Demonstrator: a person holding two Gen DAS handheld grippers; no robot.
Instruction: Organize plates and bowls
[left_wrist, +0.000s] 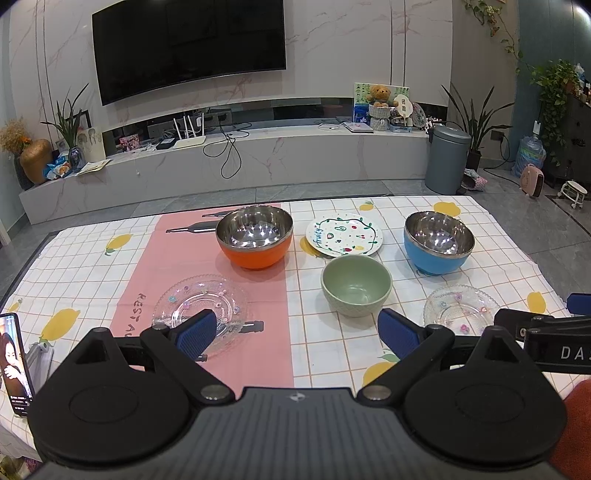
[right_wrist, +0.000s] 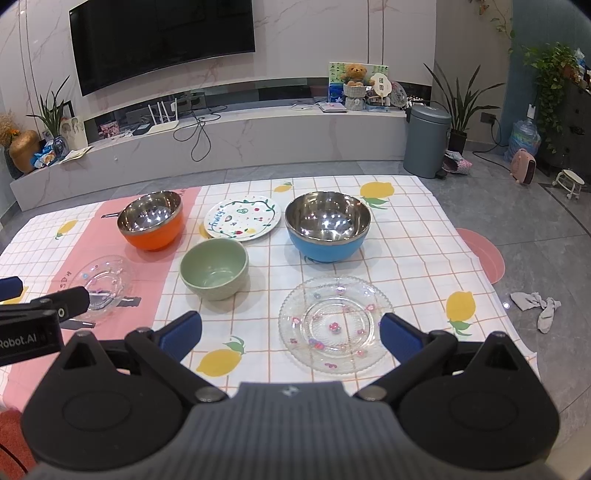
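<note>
I have the left gripper (left_wrist: 297, 330) spread wide with nothing between its blue pads, hanging above the near edge of the lemon-print checked tablecloth (left_wrist: 92, 266). Its left fingertip (left_wrist: 195, 332) overlaps the clear glass plate with small flower dots (left_wrist: 201, 308) at my 10 o'clock, though I cannot tell whether it touches. At 11 o'clock stands the steel-lined orange bowl (left_wrist: 255, 236) on the pink placemat (left_wrist: 184, 258), and at 12 o'clock the round white plate painted with a green vine ring (left_wrist: 345, 234), with the pale green ceramic bowl (left_wrist: 356, 284) just beside it on the near side. The steel-lined blue bowl (left_wrist: 439, 242) sits at 1 o'clock. My right gripper (right_wrist: 290, 332) is likewise spread and holds nothing; a second clear glass flower-dotted plate (right_wrist: 336, 325) lies between its fingers in that view, directly ahead at 12 o'clock. A lit phone (left_wrist: 14, 362) stands at 9 o'clock.
</note>
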